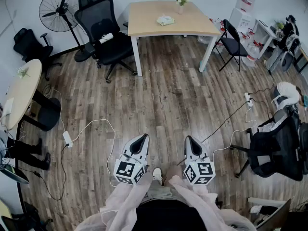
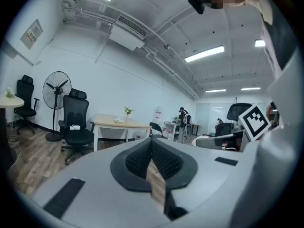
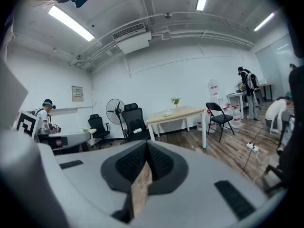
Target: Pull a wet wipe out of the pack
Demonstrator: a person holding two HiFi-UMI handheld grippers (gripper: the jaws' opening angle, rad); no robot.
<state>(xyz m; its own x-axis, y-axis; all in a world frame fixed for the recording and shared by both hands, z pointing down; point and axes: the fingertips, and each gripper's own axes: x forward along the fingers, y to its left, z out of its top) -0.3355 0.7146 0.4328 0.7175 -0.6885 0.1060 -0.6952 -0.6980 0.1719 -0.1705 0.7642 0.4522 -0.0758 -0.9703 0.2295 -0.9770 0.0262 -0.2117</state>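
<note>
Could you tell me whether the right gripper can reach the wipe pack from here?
Probably not: the wipe pack lies on the table, far across the floor from the right gripper. Nothing stands between them, though.

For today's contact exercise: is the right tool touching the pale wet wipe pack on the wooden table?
Apart. The head view shows wooden floor between the right tool and the pale wet wipe pack on the light wooden table.

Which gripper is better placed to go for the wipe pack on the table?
Neither, really: left gripper and right gripper are both shut, empty, side by side, far from the wipe pack on the table.
</note>
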